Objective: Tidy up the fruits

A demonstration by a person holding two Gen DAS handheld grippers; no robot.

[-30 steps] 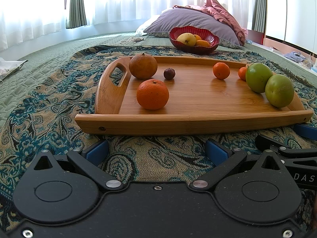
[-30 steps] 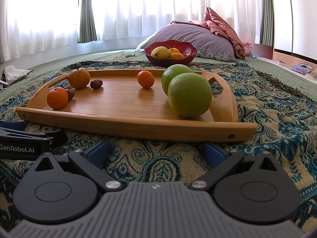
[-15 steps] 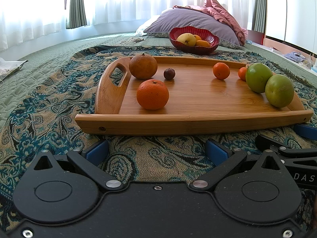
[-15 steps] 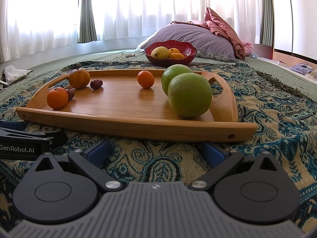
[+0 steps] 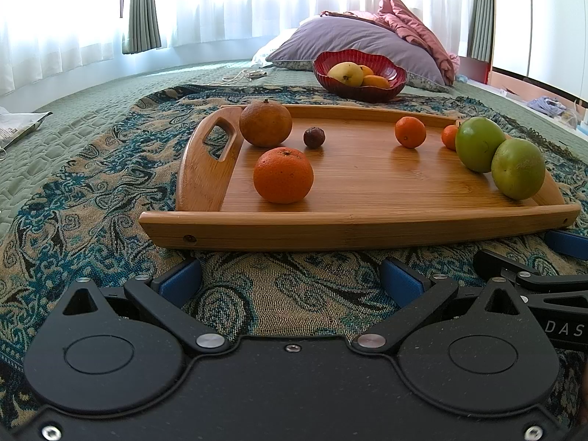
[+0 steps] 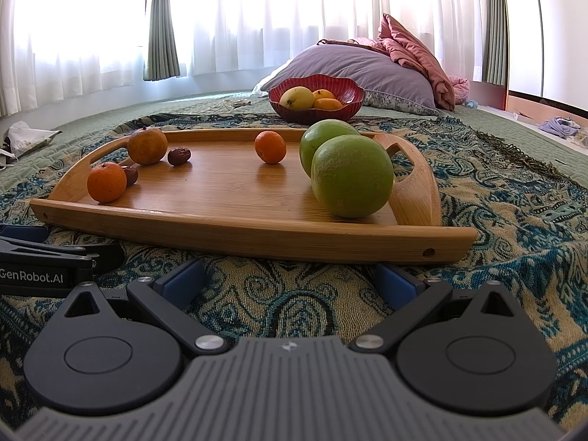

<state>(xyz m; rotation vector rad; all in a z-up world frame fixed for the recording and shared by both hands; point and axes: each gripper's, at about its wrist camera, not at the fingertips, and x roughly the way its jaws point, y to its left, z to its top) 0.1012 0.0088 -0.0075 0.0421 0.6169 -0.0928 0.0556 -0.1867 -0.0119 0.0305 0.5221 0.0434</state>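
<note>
Nearest, the left gripper [image 5: 292, 281] and the right gripper [image 6: 290, 281] rest side by side on the patterned blanket [image 6: 514, 198], each with jaws spread wide and holding nothing. Just beyond them lies the bamboo tray [image 5: 367, 228]. On it, near left, sits a bright orange [image 5: 283, 175], with a duller orange [image 5: 265, 123] and a dark date [image 5: 314, 137] behind; two green fruits [image 6: 351, 176] touch at the right end. Farther off, a red bowl [image 6: 316, 112] holds yellow fruit before a grey pillow [image 6: 352, 64].
</note>
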